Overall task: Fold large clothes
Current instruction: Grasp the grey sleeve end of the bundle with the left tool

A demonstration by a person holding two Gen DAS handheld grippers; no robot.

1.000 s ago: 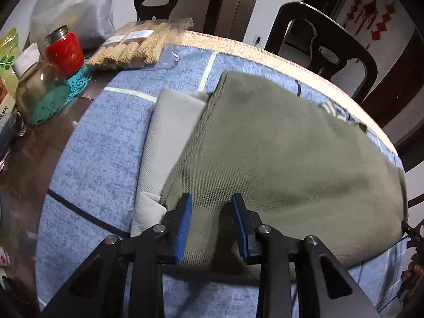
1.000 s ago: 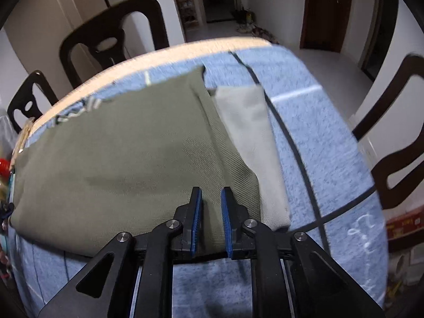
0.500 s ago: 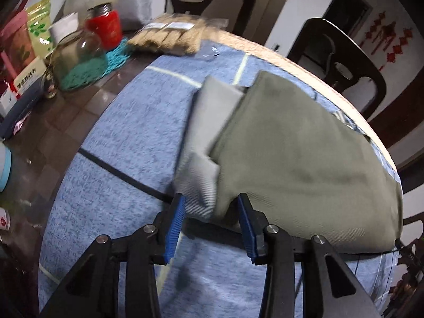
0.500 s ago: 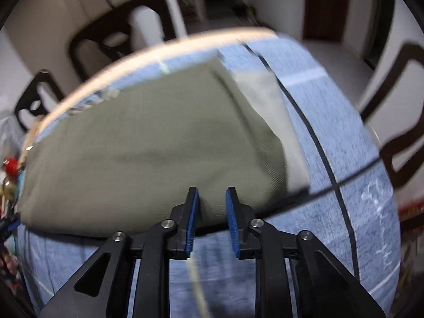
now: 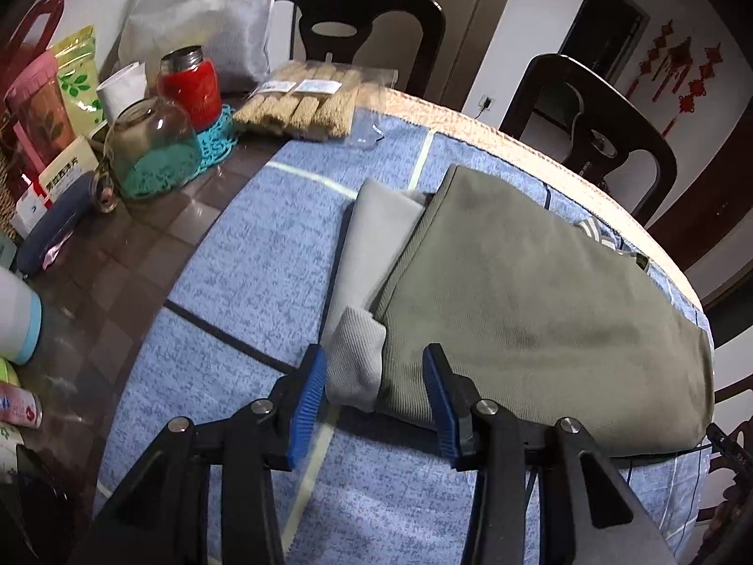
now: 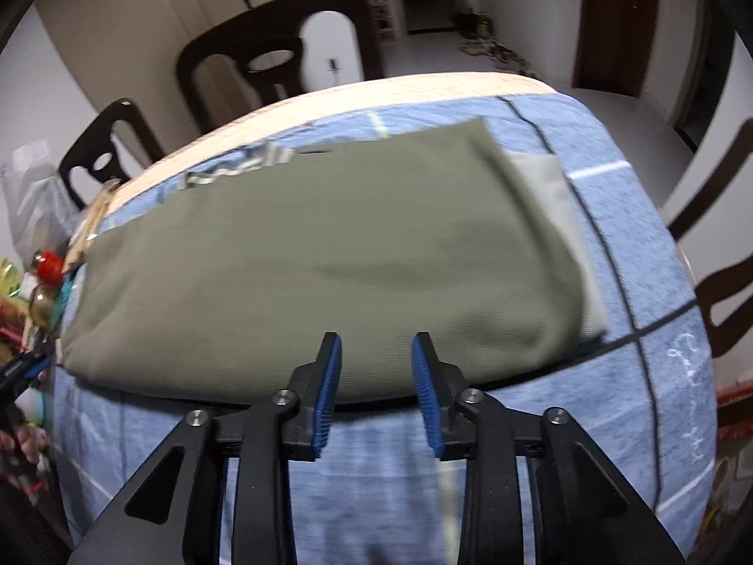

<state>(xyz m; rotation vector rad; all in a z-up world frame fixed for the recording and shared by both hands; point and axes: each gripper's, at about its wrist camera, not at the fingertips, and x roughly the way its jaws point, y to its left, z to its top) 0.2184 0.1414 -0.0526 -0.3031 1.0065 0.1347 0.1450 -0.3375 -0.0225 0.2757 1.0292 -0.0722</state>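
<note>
We find a dining room with dark wooden chairs [image 5: 588,113] around a table covered by a blue cloth [image 5: 244,282] marked with dark and pale lines. At the far left of the table, seen from the left wrist, stand a red jar [image 5: 190,87], a round glass jar [image 5: 150,148] on a teal mat, a packet of beige sticks [image 5: 301,108] and a white bag [image 5: 197,14].

The olive garment [image 5: 527,310] lies folded flat on the blue cloth, with a lighter grey layer [image 5: 372,254] protruding from beneath its left edge and again along its right edge in the right wrist view.

We note the left gripper [image 5: 374,400] over the garment's near left corner. Its jaws have just been opening and now stand apart; the grey cuff and olive edge lie between the blue pads, which do not press on the fabric.

The right gripper [image 6: 376,395] sits at the garment's near edge, right of centre. Its jaws have likewise just been opening; the pads stand apart and released, with the olive hem seen between them. The right wrist view is slightly blurred.
</note>
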